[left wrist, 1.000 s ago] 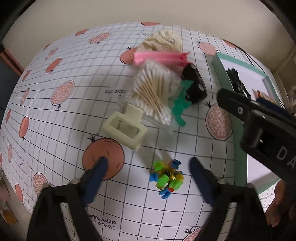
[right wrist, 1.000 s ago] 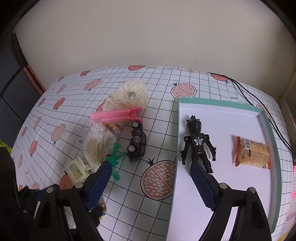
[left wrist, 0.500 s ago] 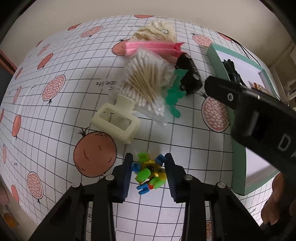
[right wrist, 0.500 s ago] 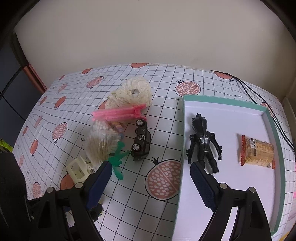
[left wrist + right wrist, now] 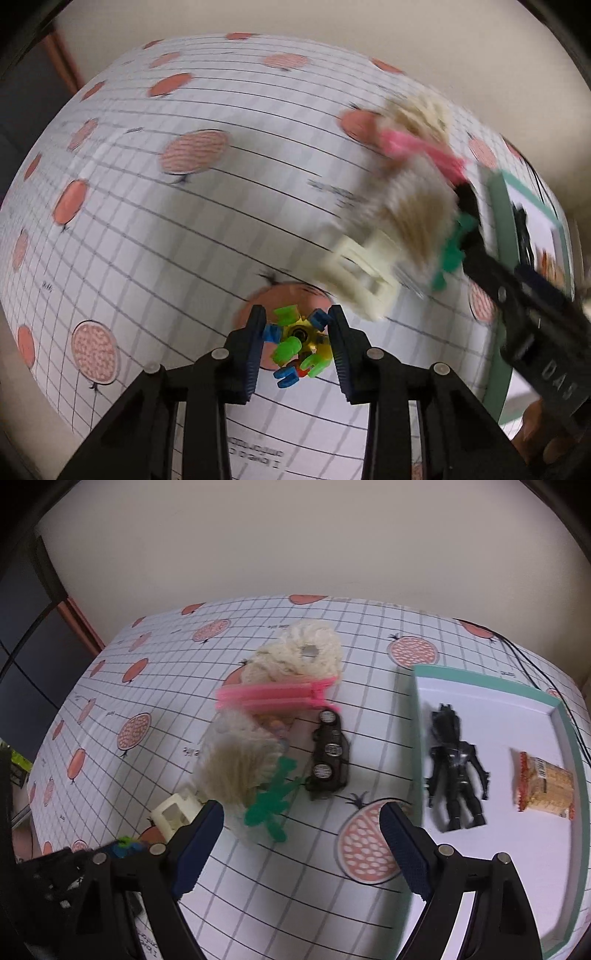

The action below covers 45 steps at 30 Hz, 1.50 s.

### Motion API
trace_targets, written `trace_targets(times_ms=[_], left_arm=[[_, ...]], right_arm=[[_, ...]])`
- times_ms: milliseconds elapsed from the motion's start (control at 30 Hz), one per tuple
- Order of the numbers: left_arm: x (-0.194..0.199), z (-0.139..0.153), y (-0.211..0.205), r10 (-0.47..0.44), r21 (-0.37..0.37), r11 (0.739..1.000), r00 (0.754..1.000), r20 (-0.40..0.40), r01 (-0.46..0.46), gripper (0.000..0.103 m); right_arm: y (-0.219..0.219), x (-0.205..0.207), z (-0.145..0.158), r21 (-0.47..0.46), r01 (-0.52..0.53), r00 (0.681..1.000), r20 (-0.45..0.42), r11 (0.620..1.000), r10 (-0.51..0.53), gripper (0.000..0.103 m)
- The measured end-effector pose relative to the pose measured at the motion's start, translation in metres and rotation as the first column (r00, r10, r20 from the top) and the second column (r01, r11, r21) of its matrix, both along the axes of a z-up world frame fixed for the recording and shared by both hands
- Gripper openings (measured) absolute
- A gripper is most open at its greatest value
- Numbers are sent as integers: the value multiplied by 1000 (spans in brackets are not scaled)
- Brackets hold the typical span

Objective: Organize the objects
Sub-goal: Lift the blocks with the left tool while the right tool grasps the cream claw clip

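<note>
While the left claw (image 5: 297, 343) is clamped on a small toy (image 5: 297, 345) of green, blue and yellow pieces, held between its blue pads above the desk (image 5: 147, 240), the right claw (image 5: 301, 843) hangs released, its pads wide apart with nothing between them.

Letters "DAS" show in grey on the black body of the right claw where it crosses the right of the left wrist view. Print on the desk cover, at the bottom of that view, is upside down and too blurred to read; a short line of print near the swabs (image 5: 236, 771) in the right wrist view cannot be read either. The snack pack (image 5: 545, 786) carries a barcode label, its writing too small to tell.

Only the right wrist view shows the tray (image 5: 417, 738) plainly: a teal-rimmed tray with a black figure (image 5: 454, 771) and the snack pack lying in it, well apart. Left of the tray on the desk lie a black car (image 5: 330, 755), a green figure (image 5: 275, 801), a pink clip (image 5: 277, 698), a cream scrunchie (image 5: 295, 657) and a cream clip (image 5: 175, 810). The left wrist view is motion-blurred, and only there is the toy clear.
</note>
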<state>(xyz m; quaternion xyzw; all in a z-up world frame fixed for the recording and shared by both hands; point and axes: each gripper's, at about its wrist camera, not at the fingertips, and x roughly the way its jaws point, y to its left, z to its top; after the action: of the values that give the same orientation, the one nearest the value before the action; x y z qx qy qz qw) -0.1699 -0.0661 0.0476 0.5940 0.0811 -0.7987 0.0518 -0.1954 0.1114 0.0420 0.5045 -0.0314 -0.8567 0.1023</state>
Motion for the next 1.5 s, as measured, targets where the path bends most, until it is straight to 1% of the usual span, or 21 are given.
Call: trace_targets(times_ms=[100, 167, 300, 333, 433, 533, 633, 700, 900, 1000, 1133, 1200, 1333, 1400, 1500], left_arm=[[1, 3, -19, 73, -9, 997, 997, -21, -73, 36], [2, 6, -32, 130, -8, 991, 991, -36, -131, 36], [-1, 6, -65, 234, 18, 972, 970, -59, -233, 36], [1, 9, -67, 256, 23, 967, 965, -65, -255, 36], [7, 11, -76, 301, 39, 954, 951, -77, -299, 36], [7, 11, -83, 326, 54, 945, 942, -84, -323, 36], [13, 17, -82, 338, 66, 941, 937, -86, -333, 36], [10, 15, -84, 337, 73, 940, 938, -84, -332, 36], [8, 13, -81, 330, 88, 942, 940, -80, -324, 36], [7, 14, -82, 335, 96, 940, 939, -82, -327, 36], [7, 16, -81, 337, 107, 939, 937, -90, -328, 36], [7, 18, -81, 337, 110, 939, 937, -94, -327, 36], [6, 18, -81, 337, 116, 938, 937, -92, -326, 36], [6, 17, -81, 338, 118, 937, 937, -89, -327, 36], [6, 17, -80, 337, 118, 938, 937, -89, -326, 36]], right_arm=[[-12, -1, -1, -4, -27, 1000, -3, 1000, 27, 88], [-19, 1, 0, -9, -47, 999, -10, 999, 47, 86], [-36, 3, 2, -25, -101, 995, -21, 995, 100, 80], [-39, 4, 2, -30, -111, 994, -20, 993, 110, 79], [-53, 6, 0, -37, -158, 987, -18, 987, 157, 75], [-64, 8, -5, -35, -199, 980, -9, 979, 199, 72], [-73, 9, -10, -21, -222, 975, 3, 975, 222, 69], [-74, 9, -13, -20, -227, 974, 12, 974, 228, 64], [-76, 7, -15, -15, -237, 971, 22, 971, 238, 55], [-76, 6, -13, -35, -239, 970, 28, 970, 240, 53], [-83, 9, -9, -16, -259, 966, 16, 966, 259, 51], [-85, 10, -9, -28, -273, 962, 22, 962, 274, 51], [-93, 12, -19, 15, -302, 952, 49, 953, 301, 48], [-95, 13, -21, 38, -303, 952, 47, 952, 301, 47], [-95, 13, -28, 34, -300, 953, 63, 953, 297, 47]])
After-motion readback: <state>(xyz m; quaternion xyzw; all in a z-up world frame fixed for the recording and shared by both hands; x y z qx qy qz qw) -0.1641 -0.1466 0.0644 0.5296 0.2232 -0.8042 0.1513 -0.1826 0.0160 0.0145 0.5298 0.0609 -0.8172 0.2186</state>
